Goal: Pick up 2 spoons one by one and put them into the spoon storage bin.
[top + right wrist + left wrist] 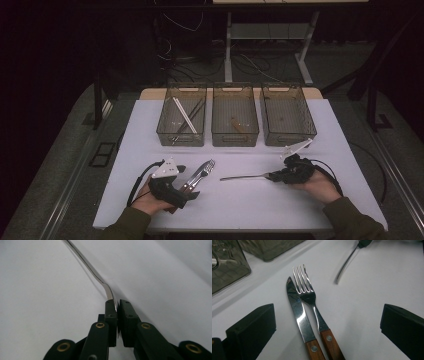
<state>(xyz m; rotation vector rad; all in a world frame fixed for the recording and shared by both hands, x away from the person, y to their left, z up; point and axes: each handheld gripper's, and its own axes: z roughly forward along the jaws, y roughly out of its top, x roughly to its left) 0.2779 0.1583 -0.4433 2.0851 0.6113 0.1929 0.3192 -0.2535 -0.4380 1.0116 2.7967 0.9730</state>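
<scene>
A fork (205,167) and a knife (295,302), both with wooden handles, lie side by side on the white table (240,210). My left gripper (189,189) rests at their handle end. Seen from the left gripper view, this gripper (327,315) is open, its black jaws wide apart on either side of the fork (303,280) and touching neither piece. On the right, my right gripper (272,176) is shut on one end of a slim metal utensil (245,176) that reaches left across the table. The right gripper view shows the pads (117,305) pinching the utensil (95,275).
Three mesh baskets stand in a row at the back. The left basket (181,136) holds several long sticks, the middle basket (235,135) holds a brown-handled piece, and nothing shows in the right basket (289,136). Dark floor and cables lie beyond the table.
</scene>
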